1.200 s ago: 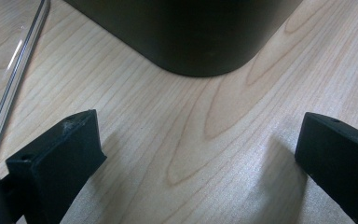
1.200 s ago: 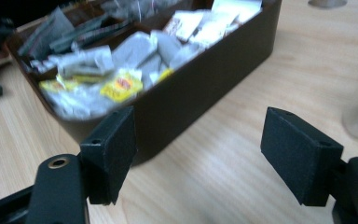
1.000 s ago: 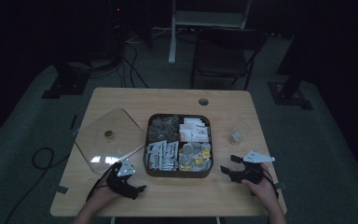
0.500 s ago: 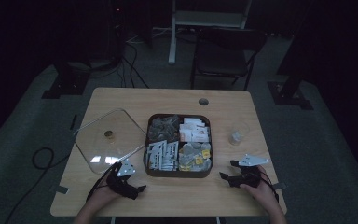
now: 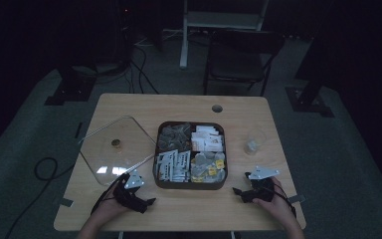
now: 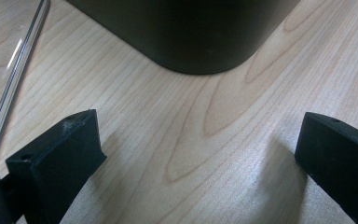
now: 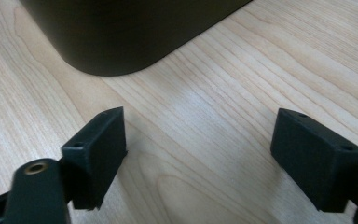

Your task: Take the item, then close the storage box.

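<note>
Nearest the person, the left gripper [image 5: 146, 201] and the right gripper [image 5: 237, 191] rest low on the wooden table [image 5: 194, 211], each with jaws spread apart and nothing between them; the right one's jaws have just been opening. Between and just beyond them sits the dark tray [image 5: 189, 184] of packets in four compartments. A clear lid [image 5: 114, 149] lies left of it, a small glass [image 5: 252, 145] to its right.

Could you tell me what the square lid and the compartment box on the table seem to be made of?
Lid: probably clear glass or acrylic, glossy; the wood shows through it and light glints on it. Compartment box: dark, matte, smooth with rounded corners; likely plastic, possibly coated wood.
</note>
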`<state>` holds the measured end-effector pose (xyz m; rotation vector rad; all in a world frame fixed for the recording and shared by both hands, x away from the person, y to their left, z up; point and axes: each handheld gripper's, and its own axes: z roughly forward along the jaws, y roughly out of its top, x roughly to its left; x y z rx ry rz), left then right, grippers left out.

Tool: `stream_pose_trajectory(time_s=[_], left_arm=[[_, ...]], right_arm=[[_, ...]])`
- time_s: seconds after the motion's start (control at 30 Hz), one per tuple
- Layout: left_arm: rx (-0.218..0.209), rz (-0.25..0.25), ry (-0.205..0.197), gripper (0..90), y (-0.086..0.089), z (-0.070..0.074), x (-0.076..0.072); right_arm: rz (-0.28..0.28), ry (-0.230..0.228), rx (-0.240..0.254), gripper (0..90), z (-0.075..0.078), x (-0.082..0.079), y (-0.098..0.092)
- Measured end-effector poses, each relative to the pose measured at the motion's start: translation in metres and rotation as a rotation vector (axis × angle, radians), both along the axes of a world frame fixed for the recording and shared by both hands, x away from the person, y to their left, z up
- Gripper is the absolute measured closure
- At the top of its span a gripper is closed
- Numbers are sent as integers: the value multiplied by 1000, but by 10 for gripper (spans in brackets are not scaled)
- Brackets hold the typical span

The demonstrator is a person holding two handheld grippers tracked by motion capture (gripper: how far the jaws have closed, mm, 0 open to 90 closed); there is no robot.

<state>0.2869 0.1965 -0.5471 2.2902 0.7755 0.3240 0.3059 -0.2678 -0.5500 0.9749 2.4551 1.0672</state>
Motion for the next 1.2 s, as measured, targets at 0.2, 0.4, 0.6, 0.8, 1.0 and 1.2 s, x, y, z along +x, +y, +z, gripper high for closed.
stream_pose_trajectory(time_s=[0.2,0.4,0.6,0.8,1.0,1.2], left_arm=[[-1,2,0,11,0,0,-1],[-1,6,-1,11,0,0,-1],[-3,3,-2,16,0,0,-3],[3,8,4,16,-1,1,-3],[-4,20,28,37,1,5,-2],[-13,31,22,37,4,11,-2]], right_arm=[[11,4,-4,133,0,0,1],[11,4,-4,133,0,0,1],[10,3,-4,134,0,0,1],[10,3,-4,134,0,0,1],[10,3,-4,133,0,0,1],[10,3,-4,133,0,0,1]])
